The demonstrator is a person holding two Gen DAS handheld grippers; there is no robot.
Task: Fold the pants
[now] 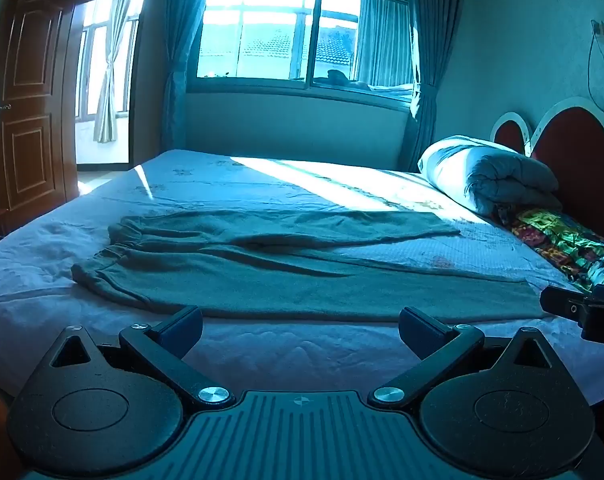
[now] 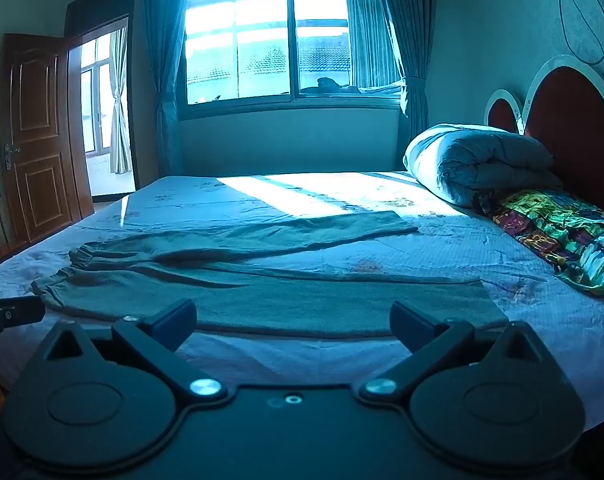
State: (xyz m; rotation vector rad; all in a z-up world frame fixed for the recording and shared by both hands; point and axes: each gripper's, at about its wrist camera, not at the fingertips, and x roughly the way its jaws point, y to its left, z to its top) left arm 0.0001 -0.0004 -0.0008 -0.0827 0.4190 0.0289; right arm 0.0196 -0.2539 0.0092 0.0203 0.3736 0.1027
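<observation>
— Where are the pants (image 1: 285, 276) right now?

— Spread flat on the bed (image 1: 285, 352), lying crosswise. The waistband is bunched at the left end and the two legs run off to the right, toward the headboard (image 1: 574, 160). The nearer leg lies along the near edge of the bed; the farther leg angles away from it, so a wedge of sheet shows between the two cuffs.

— And the claws?

— The left claw (image 1: 299, 326) hangs just short of the near edge of the pants, its jaws spread wide with nothing between them. The right claw (image 2: 293, 318) is the same: jaws wide apart, empty, poised over the bed's near edge with the hem of the nearer leg just beyond its fingertips. Neither one touches the cloth, as far as I can see.

— Are they close to each other?

— Side by side. In the left wrist view the right claw's finger pokes in at the right edge, near the cuff of the nearer leg. In the right wrist view the left claw's finger shows at the left edge, beside the waistband.

— Anything else on the bed?

— A rolled quilt (image 2: 482, 160) up by the headboard, and a bright patterned pillow (image 2: 562, 236) in front of it, both well apart from the pants. Sunlight from the window (image 2: 277, 40) falls in a band across the far half of the sheet. A wooden door (image 2: 37, 136) stands open on the left.
</observation>
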